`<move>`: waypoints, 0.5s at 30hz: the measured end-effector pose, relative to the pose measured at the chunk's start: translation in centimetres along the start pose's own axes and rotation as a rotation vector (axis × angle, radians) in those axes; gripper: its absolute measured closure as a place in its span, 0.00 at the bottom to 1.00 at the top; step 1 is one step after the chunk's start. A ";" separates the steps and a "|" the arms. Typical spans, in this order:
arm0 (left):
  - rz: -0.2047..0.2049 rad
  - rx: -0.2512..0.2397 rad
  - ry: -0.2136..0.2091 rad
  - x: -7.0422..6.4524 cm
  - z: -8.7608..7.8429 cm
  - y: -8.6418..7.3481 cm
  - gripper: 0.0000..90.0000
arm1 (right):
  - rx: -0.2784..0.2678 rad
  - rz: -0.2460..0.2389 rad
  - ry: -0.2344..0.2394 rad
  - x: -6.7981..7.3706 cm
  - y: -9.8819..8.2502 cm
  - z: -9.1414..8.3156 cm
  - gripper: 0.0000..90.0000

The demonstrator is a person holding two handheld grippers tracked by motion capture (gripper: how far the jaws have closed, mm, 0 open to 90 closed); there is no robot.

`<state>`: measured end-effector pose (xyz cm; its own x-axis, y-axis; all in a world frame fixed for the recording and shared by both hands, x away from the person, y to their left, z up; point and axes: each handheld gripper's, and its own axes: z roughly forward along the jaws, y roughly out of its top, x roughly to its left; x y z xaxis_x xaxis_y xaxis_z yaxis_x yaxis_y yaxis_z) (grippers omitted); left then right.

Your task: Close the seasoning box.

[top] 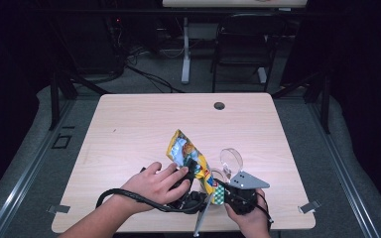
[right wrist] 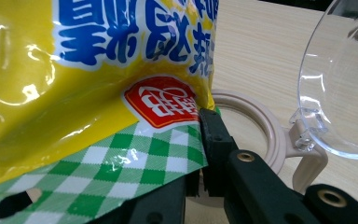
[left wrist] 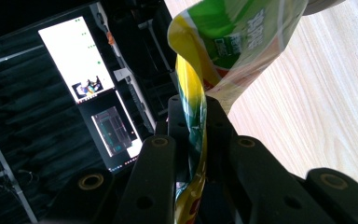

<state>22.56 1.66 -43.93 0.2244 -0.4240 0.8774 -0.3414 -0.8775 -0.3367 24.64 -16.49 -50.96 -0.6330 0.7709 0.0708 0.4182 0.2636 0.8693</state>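
Wooden table (top: 129, 129); clear-lidded container (top: 226, 171)

Snack bag (right wrist: 98, 93) cut off by the top and left edges in the right gripper view, clear lid (right wrist: 340, 84) cut by its right edge, near forearm of the left hand (top: 151, 186) cut off at the bottom of the high view, bag print too blurred to read there.

A glossy yellow snack bag (top: 191, 161) with blue lettering and a green-checked end stood tilted above the tabletop (top: 129, 134), pinched at both edges.
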 end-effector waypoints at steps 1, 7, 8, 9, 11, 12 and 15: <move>0.005 0.002 0.003 0.0 0.0 0.0 0.94 | 0.001 -0.001 0.000 0.0 0.0 0.0 0.98; 0.004 0.003 -0.008 0.1 0.0 0.0 0.94 | -0.006 0.000 0.003 0.1 0.0 0.1 0.97; 0.000 0.001 -0.009 0.1 0.0 0.0 0.94 | -0.006 0.000 0.004 0.1 0.0 0.1 0.97; 0.003 0.002 -0.008 0.1 0.0 0.0 0.94 | -0.003 -0.003 0.003 0.1 0.0 0.1 0.97; 0.001 0.000 -0.001 0.1 0.0 0.0 0.94 | -0.002 -0.003 0.005 0.1 0.0 0.1 0.97; 0.001 0.000 -0.001 0.1 0.0 0.0 0.94 | -0.001 -0.004 0.005 0.2 0.0 0.1 0.97; 0.004 0.002 -0.002 0.1 0.0 0.0 0.94 | 0.005 -0.007 0.007 0.2 0.0 0.1 0.97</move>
<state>22.58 1.61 -43.83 0.2252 -0.4277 0.8754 -0.3406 -0.8764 -0.3406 24.56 -16.30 -50.96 -0.6407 0.7648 0.0680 0.4165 0.2718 0.8675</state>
